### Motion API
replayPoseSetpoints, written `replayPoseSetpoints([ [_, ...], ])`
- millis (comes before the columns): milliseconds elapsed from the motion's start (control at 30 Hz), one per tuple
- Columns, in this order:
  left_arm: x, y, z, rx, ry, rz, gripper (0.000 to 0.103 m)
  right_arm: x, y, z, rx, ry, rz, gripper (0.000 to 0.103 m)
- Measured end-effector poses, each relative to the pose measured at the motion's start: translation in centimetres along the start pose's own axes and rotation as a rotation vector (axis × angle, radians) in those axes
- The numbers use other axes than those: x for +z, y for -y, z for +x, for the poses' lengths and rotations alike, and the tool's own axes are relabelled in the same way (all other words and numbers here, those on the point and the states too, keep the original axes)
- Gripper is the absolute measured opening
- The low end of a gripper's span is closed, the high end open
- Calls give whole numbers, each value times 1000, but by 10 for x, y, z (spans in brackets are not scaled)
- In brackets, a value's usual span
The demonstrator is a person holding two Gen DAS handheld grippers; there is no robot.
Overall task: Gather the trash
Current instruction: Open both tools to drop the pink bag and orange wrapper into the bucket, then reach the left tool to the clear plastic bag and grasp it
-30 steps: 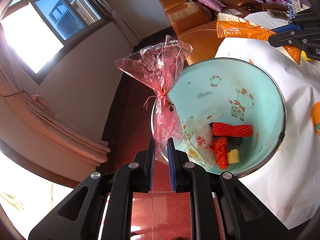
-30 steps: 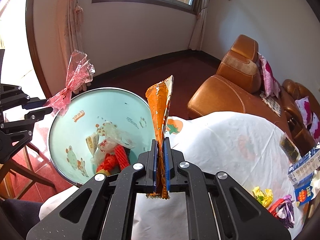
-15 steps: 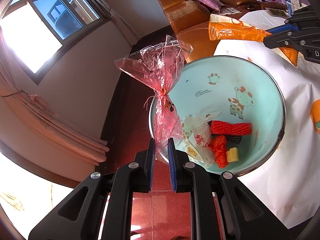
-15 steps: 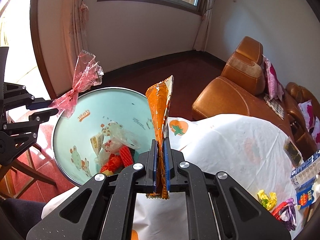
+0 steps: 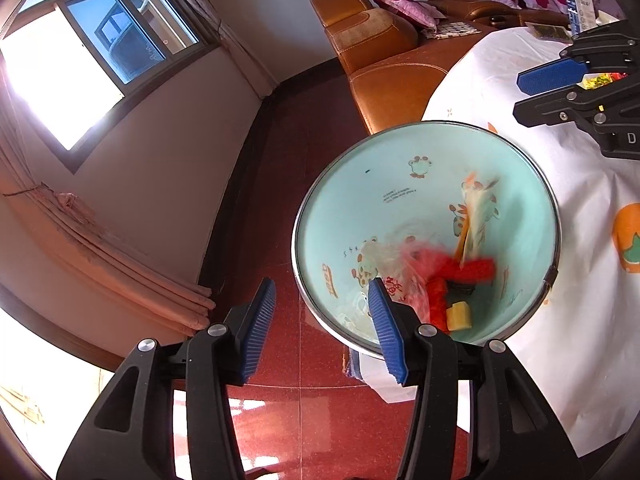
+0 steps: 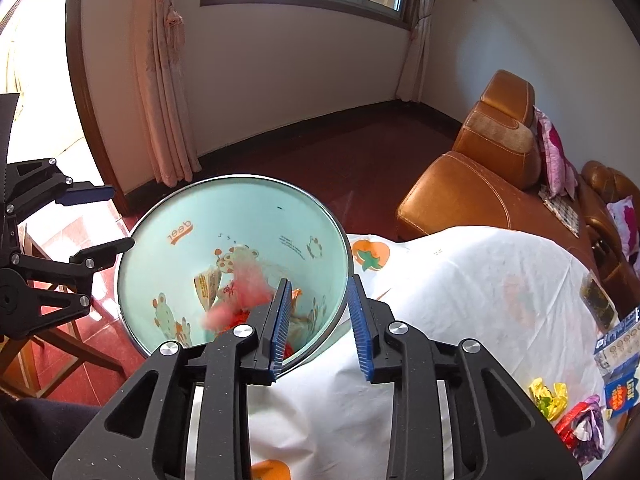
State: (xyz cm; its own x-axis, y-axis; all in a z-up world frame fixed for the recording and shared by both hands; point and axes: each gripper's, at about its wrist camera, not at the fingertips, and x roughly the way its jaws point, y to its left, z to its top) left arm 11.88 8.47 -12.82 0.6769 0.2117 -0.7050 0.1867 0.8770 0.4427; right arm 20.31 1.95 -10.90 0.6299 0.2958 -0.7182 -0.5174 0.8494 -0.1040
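A pale blue trash bin with cartoon prints stands at the edge of the table. My left gripper hovers at its near rim; its jaws are opening with nothing between them. A pink cellophane wrapper falls, blurred, onto the red netting inside the bin. An orange snack packet drops, also blurred, along the far wall. My right gripper hangs over the bin rim; its jaws are opening and hold nothing. In the right wrist view the pink wrapper blurs inside the bin.
A white cloth with orange fruit prints covers the table. A yellow wrapper, red and purple wrappers, a blue box and a dark packet lie at the right. A brown leather sofa stands behind.
Both grippers have opened. The pink wrapper has left the left gripper and the orange packet the right one; both are dropping into the bin.
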Motion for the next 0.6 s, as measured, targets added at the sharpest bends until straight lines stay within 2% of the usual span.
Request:
replayPoseSetpoints([
  [433,0,-1,-1,8,6,-9,55,-4,6,-9,-14,12,29,36],
  [600,1,2,-4,-15,17,-16,58,-9,14,-26,-32,30,65,38],
])
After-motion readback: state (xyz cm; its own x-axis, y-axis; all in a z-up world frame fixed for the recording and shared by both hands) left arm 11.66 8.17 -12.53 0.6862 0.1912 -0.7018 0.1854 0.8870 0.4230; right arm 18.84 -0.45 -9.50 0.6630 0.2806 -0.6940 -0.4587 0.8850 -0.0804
